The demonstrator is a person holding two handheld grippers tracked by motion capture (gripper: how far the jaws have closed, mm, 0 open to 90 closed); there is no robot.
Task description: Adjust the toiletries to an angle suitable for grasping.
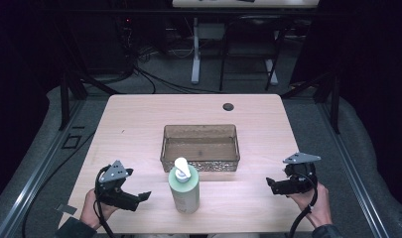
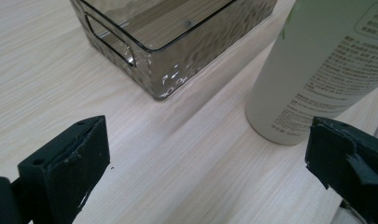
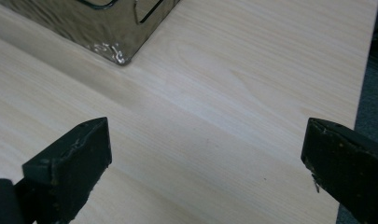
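A pale green pump bottle with a white pump head stands upright near the table's front edge, just in front of a clear smoky plastic bin. My left gripper rests low at the front left, open, its tips pointing toward the bottle. In the left gripper view the bottle rises at the right beyond the wide-apart jaws, and the bin lies ahead. My right gripper sits at the front right, open and holding nothing. In the right gripper view a corner of the bin is ahead at the upper left.
The light wooden table has a small dark round hole near its far edge. The table's right edge runs close beside my right gripper. Cables and table legs lie on the dark floor beyond.
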